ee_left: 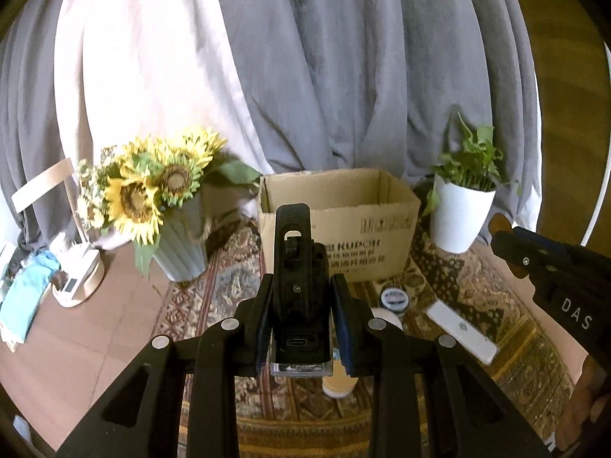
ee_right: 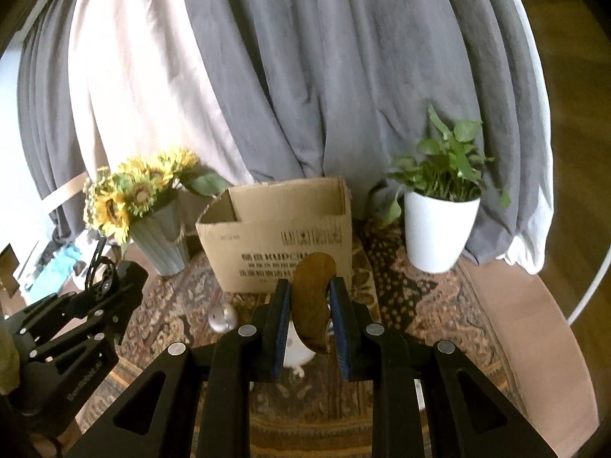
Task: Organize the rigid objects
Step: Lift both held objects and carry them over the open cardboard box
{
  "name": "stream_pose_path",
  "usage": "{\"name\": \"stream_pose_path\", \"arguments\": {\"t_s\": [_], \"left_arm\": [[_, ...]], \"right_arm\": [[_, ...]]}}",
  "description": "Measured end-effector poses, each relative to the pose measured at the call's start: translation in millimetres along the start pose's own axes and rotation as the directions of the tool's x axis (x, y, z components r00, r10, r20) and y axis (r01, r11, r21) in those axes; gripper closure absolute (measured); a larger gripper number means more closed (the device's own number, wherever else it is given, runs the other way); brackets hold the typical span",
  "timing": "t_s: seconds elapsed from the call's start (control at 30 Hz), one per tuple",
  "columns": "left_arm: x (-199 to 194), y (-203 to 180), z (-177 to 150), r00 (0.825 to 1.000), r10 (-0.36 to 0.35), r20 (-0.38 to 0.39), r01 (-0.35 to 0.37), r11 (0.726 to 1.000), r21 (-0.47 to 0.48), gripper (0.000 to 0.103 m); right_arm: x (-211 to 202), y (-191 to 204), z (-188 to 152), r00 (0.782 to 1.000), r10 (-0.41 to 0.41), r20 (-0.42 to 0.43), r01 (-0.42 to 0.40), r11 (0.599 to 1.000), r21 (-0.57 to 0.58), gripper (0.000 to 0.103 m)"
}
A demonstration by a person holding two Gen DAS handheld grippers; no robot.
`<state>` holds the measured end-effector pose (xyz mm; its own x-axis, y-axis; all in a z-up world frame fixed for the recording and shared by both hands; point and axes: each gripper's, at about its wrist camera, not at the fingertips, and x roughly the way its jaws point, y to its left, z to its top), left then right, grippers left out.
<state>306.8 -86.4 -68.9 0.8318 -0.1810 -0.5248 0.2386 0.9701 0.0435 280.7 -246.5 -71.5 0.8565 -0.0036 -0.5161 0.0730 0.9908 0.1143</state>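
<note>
My left gripper (ee_left: 301, 305) is shut on a black device with a USB-C port and clear base (ee_left: 296, 267), held upright above the rug in front of an open cardboard box (ee_left: 340, 225). My right gripper (ee_right: 310, 305) is shut on a curved brown wooden piece (ee_right: 312, 301), held above the rug before the same box (ee_right: 282, 236). The right gripper also shows at the right edge of the left wrist view (ee_left: 550, 267). The left gripper shows at the left of the right wrist view (ee_right: 76, 313).
On the patterned rug (ee_left: 477, 305) lie a small round tin (ee_left: 394, 297), a white flat bar (ee_left: 462, 332) and a white round object (ee_left: 340, 385). A sunflower vase (ee_left: 179, 244) stands left of the box, a white potted plant (ee_left: 458, 217) right. A silver round object (ee_right: 222, 320) lies near the box.
</note>
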Motion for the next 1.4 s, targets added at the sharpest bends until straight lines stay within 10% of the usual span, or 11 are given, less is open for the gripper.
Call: {"name": "stream_pose_path", "arguments": {"t_s": [0.8,1.4], "left_arm": [[71,-1,80,0.997,-0.009,0.082,0.006,1.000,0.031,0.074],[142,3,130,0.997,-0.068,-0.029,0.069,0.997,0.046,0.074]], "right_arm": [[70,-2,81,0.994,0.090,0.058,-0.089,0.995,-0.035,0.080],[148,-4,126,0.982,0.178,-0.058,-0.180,0.982,-0.048,0.080]]}}
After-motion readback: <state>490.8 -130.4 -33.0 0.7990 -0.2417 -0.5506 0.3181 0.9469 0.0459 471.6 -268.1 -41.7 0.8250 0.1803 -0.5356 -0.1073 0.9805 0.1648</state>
